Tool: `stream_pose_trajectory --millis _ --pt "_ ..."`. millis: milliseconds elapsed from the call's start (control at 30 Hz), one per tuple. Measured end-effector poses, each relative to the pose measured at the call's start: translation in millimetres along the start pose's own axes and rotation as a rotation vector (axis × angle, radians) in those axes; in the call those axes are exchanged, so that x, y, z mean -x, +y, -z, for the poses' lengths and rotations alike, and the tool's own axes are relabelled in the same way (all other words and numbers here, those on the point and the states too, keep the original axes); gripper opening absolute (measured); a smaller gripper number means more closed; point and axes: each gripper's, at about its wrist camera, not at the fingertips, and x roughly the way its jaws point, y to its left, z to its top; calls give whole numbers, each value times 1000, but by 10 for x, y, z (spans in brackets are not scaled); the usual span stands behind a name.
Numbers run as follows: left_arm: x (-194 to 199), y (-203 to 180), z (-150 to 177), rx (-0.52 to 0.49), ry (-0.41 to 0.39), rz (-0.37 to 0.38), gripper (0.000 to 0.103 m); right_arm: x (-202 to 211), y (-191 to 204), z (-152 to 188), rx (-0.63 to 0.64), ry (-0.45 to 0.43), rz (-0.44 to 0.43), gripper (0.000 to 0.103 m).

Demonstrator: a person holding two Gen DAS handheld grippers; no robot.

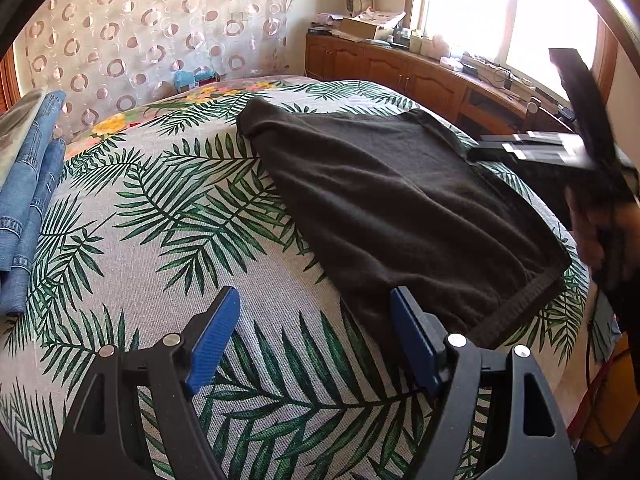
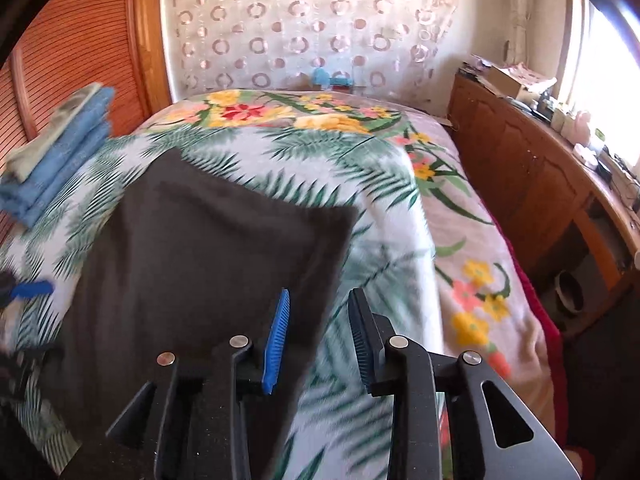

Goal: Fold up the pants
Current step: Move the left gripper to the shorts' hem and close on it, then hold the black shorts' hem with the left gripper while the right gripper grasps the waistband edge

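A bed (image 1: 168, 208) with a palm-leaf and flower print cover fills the middle of both views. Behind it hangs a sheer curtain (image 1: 160, 28) patterned with rings. A wooden cabinet (image 1: 400, 68), its top cluttered, runs along the right under a bright window (image 1: 500, 12). A slatted wooden panel (image 2: 72, 52) stands upper left in the right wrist view.
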Motion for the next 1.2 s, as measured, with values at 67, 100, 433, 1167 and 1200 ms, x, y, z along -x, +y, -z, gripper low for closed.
stream_pose_trajectory --millis 67,100,433,1167,1200 --pt "1 0 0 0 -1 -1 78 98 50 146 6 2 -20 32" --pt "6 0 -1 0 -2 -1 78 135 71 196 9 5 -26 32" --pt "159 -39 -10 13 -66 27 69 288 86 478 -22 9 -17 39" --pt "76 -248 40 -2 5 124 10 294 179 561 -24 -15 -15 41" --pt "101 -246 35 -1 -6 129 8 294 178 562 -27 -16 -15 41"
